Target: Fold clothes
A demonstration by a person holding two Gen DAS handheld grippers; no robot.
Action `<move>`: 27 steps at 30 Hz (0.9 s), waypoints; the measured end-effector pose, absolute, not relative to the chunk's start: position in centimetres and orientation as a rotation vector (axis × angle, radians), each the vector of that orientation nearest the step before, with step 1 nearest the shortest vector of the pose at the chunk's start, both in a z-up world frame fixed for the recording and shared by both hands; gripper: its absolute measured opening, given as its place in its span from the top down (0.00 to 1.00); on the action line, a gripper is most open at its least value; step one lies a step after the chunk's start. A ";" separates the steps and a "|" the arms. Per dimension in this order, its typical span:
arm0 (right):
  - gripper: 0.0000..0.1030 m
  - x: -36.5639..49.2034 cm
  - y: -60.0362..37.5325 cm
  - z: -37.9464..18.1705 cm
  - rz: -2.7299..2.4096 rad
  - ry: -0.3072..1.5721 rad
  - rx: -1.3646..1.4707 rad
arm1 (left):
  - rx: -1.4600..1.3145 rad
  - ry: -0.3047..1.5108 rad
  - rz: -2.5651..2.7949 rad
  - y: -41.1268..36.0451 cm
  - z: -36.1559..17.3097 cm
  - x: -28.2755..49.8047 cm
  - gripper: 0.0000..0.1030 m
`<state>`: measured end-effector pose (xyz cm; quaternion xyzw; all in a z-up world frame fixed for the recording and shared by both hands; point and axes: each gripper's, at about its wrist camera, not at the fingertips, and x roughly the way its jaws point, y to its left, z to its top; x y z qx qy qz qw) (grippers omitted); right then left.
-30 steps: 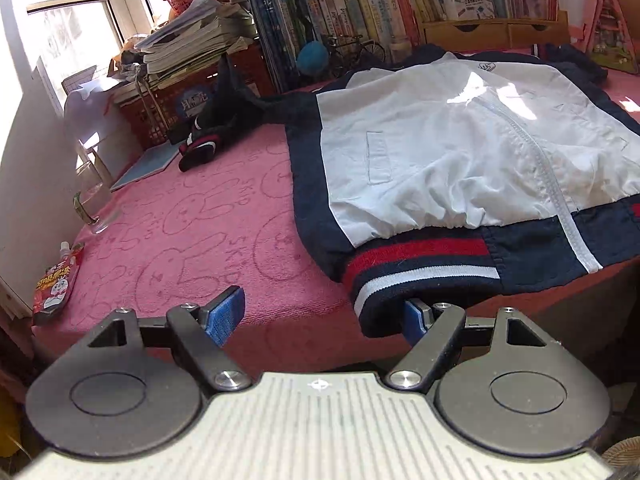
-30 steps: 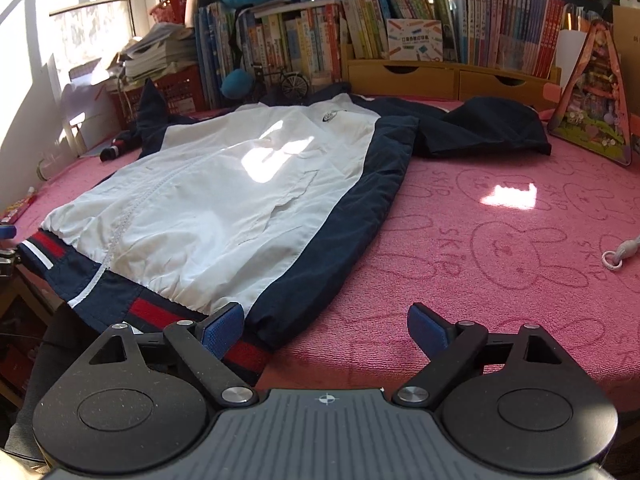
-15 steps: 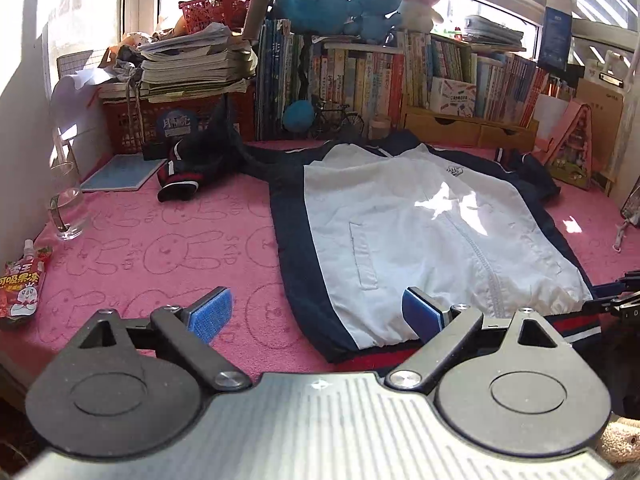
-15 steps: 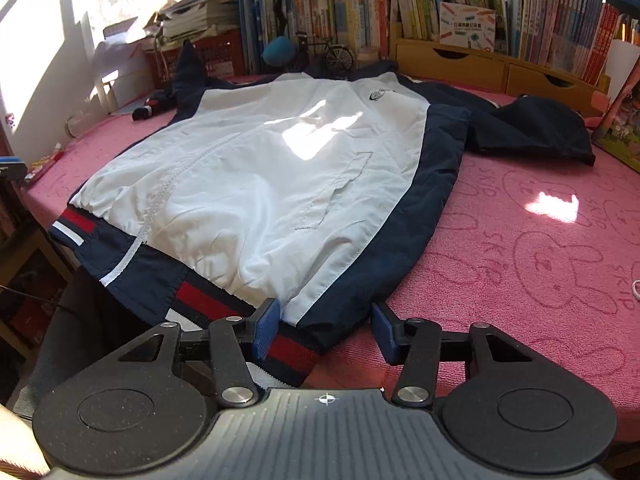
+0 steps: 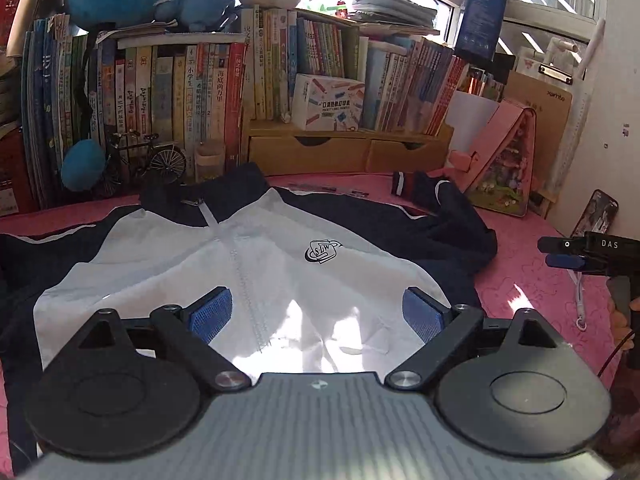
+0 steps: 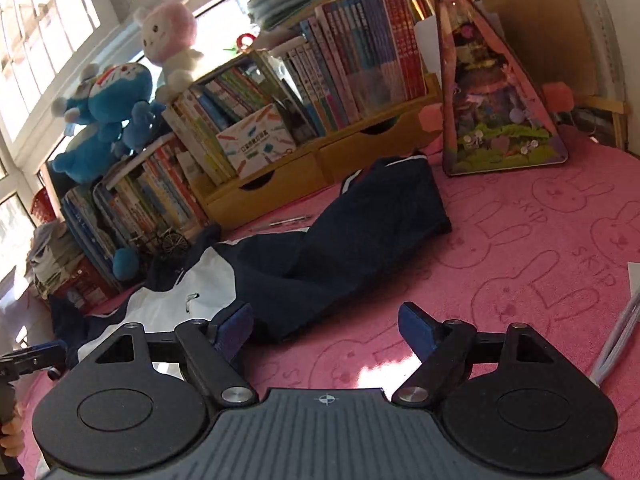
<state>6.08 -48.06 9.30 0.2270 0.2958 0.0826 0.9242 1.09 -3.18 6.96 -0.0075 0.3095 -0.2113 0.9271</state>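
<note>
Pink cloth (image 6: 520, 240) bears jacket (image 5: 280, 264), collar toward books (image 5: 200, 88); both tongs (image 5: 318, 316) (image 6: 326, 326) gape empty.

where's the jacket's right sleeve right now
The dark sleeve lies flat on the pink cover, stretched from the jacket toward the wooden drawers, its striped cuff near the pink triangular toy house.

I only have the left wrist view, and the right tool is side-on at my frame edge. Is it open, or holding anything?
Observer: In its own view the right tool is open and empty.
Operator: What's under it?
Observer: Bare pink cover shows between its fingers. The navy sleeve lies by its left finger, but I can't tell whether they touch.
</note>
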 end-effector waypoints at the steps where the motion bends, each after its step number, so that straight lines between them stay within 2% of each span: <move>1: 0.18 8.4 -49.0 8.4 0.138 0.620 0.516 | -0.009 0.656 -0.425 -3.7 6.0 1.5 0.09; 6: 0.16 16.9 -51.0 4.8 0.072 0.688 0.721 | 0.062 0.759 -0.341 -2.2 1.7 0.4 0.09; 9: 0.08 19.8 -51.4 4.2 0.004 0.620 0.776 | 0.040 0.784 -0.287 0.6 1.1 -0.9 0.09; 10: 0.08 20.8 -51.3 4.2 -0.013 0.612 0.797 | -0.004 0.778 -0.295 1.9 1.3 -1.4 0.09; 11: 0.23 21.7 -51.3 4.2 -0.024 0.617 0.809 | -0.039 0.773 -0.300 3.0 1.5 -1.9 0.08; 12: 0.59 22.4 -51.0 4.4 -0.021 0.624 0.820 | -0.060 0.767 -0.299 3.7 1.7 -2.3 0.08; 13: 0.77 23.1 -50.7 4.7 -0.012 0.629 0.833 | -0.070 0.758 -0.292 4.2 1.9 -2.7 0.08; 14: 0.85 23.3 -50.0 5.3 0.013 0.609 0.831 | -0.081 0.749 -0.286 4.7 2.1 -3.1 0.08; 18: 0.85 21.6 -40.8 10.9 0.269 0.492 0.481 | -0.113 0.700 -0.284 5.9 2.8 -4.3 0.05; 25: 0.86 11.5 -23.4 12.0 0.850 0.606 -0.035 | -0.169 0.679 -0.298 7.0 1.3 -4.5 0.02; 26: 0.83 10.0 -22.6 11.9 0.866 0.599 -0.069 | -0.160 0.677 -0.299 6.9 1.2 -4.5 0.01; 27: 0.71 9.2 -22.5 11.9 0.851 0.593 -0.072 | -0.150 0.677 -0.299 6.7 1.2 -4.5 0.00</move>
